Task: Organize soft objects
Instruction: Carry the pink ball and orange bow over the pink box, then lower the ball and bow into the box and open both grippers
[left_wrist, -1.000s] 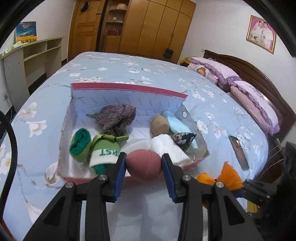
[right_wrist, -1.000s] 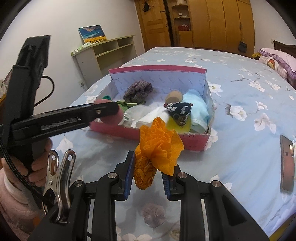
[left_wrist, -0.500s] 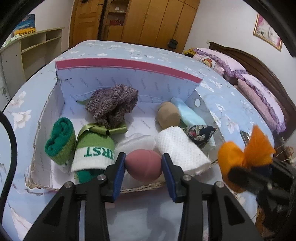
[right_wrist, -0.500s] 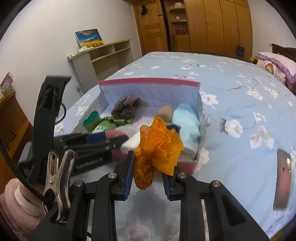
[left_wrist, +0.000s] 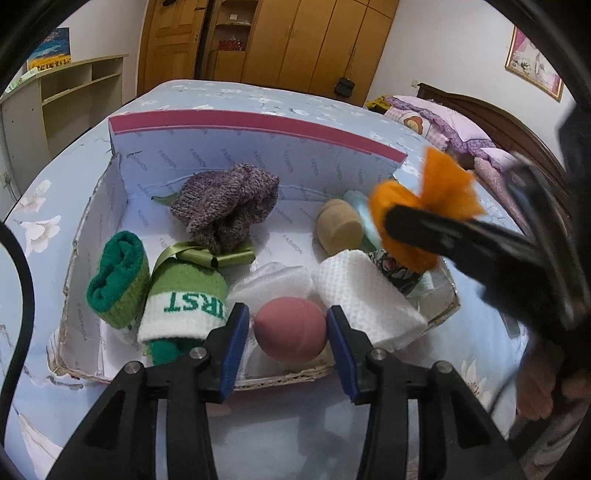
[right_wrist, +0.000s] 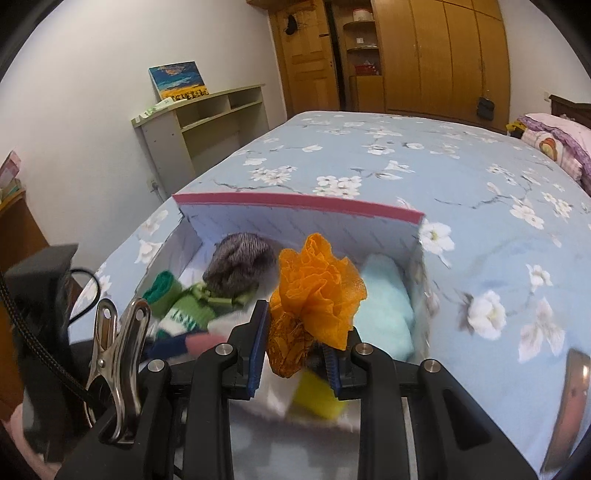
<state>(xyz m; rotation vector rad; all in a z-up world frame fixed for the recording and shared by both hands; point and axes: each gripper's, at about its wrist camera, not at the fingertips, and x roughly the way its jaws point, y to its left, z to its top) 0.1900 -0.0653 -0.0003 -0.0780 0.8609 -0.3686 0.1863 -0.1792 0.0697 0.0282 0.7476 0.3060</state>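
Nearest the left hand-held gripper (left_wrist: 284, 338), the pink ball (left_wrist: 290, 328) sits between its blue pads (left_wrist: 232, 347) at the front of the box (left_wrist: 255, 125). The jaws are opening, and a sliver of gap shows on each side of the ball, so the ball looks released and resting on the box floor rather than held. To finish this well, I would let the jaws spread fully before backing away, then draw straight back along the fingers so neither pad drags the ball over the low front wall.

Just left of that hand-held gripper lies the green and white sock (left_wrist: 184, 299); just right of it, the white towel (left_wrist: 365, 295). Both are near enough to snag, so no sideways sweep.

The right hand-held gripper (right_wrist: 295, 345) is clenched on the orange mesh pouch (right_wrist: 314, 291), carried above the right end of the box. Below and ahead of it are the light blue cloth (right_wrist: 386, 306) and a yellow item (right_wrist: 317, 395), blurred. A good placement would wait until the left one clears, then lower the pouch into free floor beyond the towel, short of the purple knit (left_wrist: 229, 199) near the back wall, before letting go.
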